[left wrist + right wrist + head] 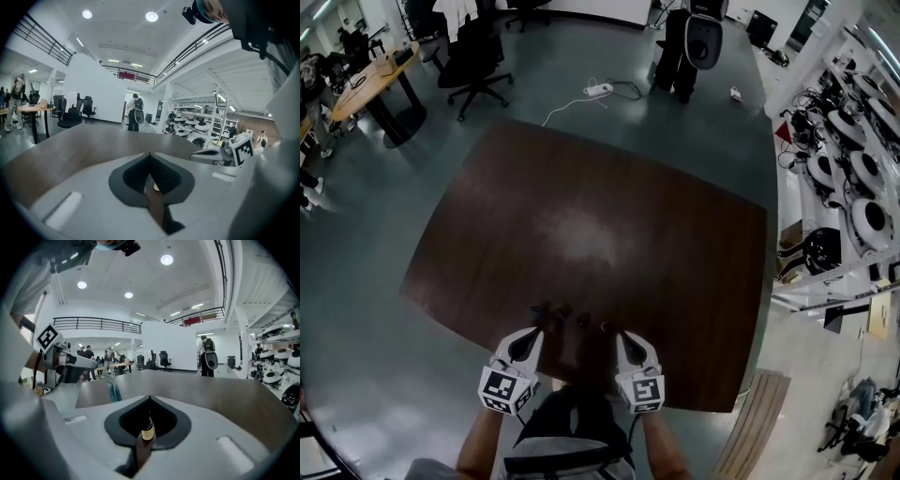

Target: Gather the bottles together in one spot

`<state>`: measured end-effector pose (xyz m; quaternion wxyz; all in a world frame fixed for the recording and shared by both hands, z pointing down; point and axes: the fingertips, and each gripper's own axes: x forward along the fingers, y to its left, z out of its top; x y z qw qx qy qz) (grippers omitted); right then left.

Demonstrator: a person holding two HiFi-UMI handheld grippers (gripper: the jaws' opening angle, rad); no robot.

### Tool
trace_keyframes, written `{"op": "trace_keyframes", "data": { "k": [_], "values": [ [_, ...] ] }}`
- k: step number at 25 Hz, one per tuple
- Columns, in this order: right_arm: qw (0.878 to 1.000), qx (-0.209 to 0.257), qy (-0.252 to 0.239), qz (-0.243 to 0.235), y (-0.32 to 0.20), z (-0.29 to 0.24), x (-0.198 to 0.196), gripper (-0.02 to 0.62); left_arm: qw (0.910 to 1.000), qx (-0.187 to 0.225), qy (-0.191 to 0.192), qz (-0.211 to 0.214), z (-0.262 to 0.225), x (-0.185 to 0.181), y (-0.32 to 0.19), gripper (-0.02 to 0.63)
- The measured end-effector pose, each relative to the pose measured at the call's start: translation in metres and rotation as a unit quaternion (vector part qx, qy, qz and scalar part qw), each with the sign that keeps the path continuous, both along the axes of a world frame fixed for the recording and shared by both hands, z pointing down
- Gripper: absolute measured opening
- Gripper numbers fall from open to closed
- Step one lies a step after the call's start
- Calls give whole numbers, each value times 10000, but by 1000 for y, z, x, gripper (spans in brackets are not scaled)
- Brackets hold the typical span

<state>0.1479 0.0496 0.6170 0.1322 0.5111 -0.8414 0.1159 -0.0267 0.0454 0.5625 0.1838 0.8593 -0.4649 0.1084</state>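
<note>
Several small dark bottles stand close together in a row on the brown table, near its front edge and just ahead of both grippers. My left gripper is shut, its jaws meeting at the tips; a small yellowish bottle top shows in the hollow behind them. The right gripper is shut too, with its jaws touching. A brown labelled bottle stands on the table beyond that hollow, not gripped. Two blue-green bottles stand to its left.
Grey floor surrounds the table. Office chairs and a round wooden desk are at the far left, a standing person is beyond the table, and shelves of white equipment line the right side. A wooden bench lies at the near right.
</note>
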Motion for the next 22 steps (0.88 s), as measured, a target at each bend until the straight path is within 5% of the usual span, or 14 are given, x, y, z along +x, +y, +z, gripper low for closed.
{"op": "trace_keyframes", "data": {
  "k": [22],
  "values": [
    [9926,756,-656,694,-1,-132,18,2,9946,852,95,584,-85,35,4,0]
  ]
}}
